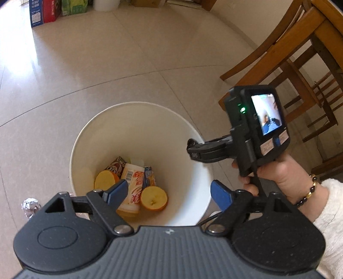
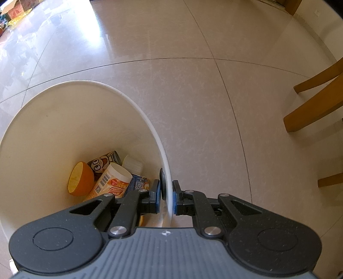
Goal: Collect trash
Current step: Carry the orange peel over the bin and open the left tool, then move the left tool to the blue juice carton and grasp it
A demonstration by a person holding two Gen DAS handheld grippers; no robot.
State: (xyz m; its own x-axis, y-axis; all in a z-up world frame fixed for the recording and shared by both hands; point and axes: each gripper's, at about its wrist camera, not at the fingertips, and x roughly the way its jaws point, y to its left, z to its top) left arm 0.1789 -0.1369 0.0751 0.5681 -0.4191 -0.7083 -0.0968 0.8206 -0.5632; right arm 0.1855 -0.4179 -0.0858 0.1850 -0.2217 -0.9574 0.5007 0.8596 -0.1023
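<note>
A white trash bin stands on the tiled floor. Inside lie two orange halves, a yogurt cup, a small carton and a printed can. My left gripper hovers open above the bin's near rim, holding nothing. In the right wrist view my right gripper is shut on the bin's rim, one finger inside the wall, one outside. The same trash shows there: an orange half and the yogurt cup. In the left view a hand holds the right gripper's body at the rim.
A crumpled foil ball lies on the floor left of the bin. Wooden chairs stand to the right, with chair legs close by. Cardboard boxes sit against the far wall.
</note>
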